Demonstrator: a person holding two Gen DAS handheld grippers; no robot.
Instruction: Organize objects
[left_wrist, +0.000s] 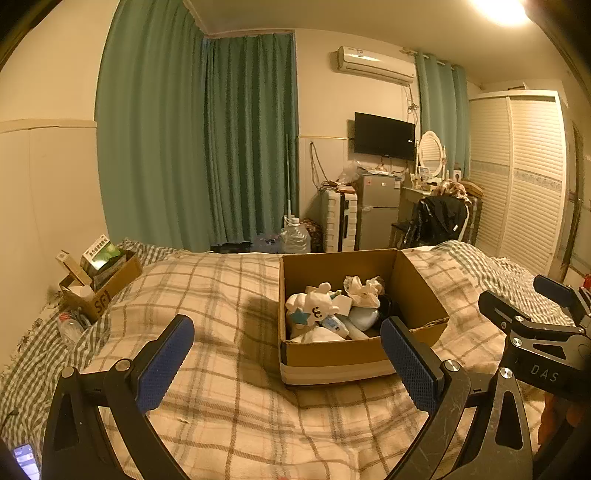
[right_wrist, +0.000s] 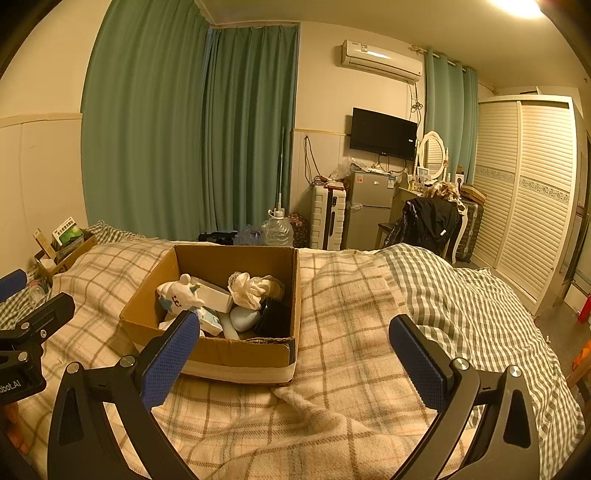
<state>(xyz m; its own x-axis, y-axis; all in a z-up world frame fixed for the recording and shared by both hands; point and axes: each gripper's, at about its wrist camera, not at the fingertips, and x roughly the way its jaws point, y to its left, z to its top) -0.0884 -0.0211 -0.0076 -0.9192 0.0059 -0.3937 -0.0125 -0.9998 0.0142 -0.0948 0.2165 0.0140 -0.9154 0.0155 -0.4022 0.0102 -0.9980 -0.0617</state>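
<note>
Two grippers sit in your hands above the bed, and both have their blue-padded fingers spread wide with nothing between them. Your left gripper (left_wrist: 286, 354) hovers low over the plaid blanket (left_wrist: 221, 295), its right finger overlapping the near right corner of the cardboard box (left_wrist: 332, 356) in that view. Your right gripper (right_wrist: 295, 350) hangs beside it, with its left finger crossing the box's near wall as seen from the right wrist.

The box stands open on the blanket, roughly in the middle of the bed, and the things to sort lie heaped inside it. A white plush toy (left_wrist: 317, 306) with a smiling face and a blue star leans at the left side. Behind it and to the right is a crumpled cream cloth bundle (left_wrist: 364, 290). A pale blue rounded item (left_wrist: 364, 317) lies near the middle, and a dark round jar (right_wrist: 275, 314) rests against the right wall. A white rectangular box (right_wrist: 214, 297) lies behind the toy.

A second, smaller carton (left_wrist: 101, 286) sits at the far left edge of the bed, holding a green-printed packet upright. A clear plastic bottle (left_wrist: 70, 326) lies on its side just in front of it. A checked sheet (right_wrist: 461, 295) covers the right side of the bed. A phone (left_wrist: 26, 459) with a lit screen shows at the lower left corner of the left wrist view.
</note>
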